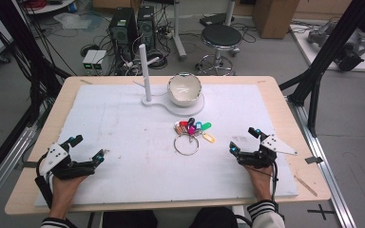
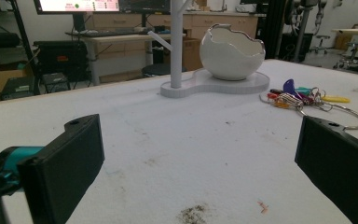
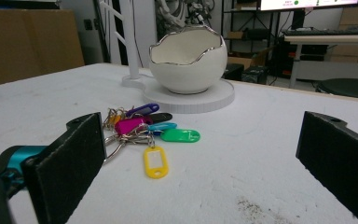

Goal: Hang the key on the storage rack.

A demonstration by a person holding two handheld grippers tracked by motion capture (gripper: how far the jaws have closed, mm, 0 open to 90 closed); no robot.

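Left gripper rests near the table's front-left corner, jaws spread wide, nothing between them. Right gripper near front-right corner — jaws likewise released, empty. Key bunch w/ coloured tags on a large metal ring lies mid-table, between the two grippers and closer to the right one. Behind it, toward the far edge, a white egg-shaped bowl sits on a white stand base — upright post at its left.
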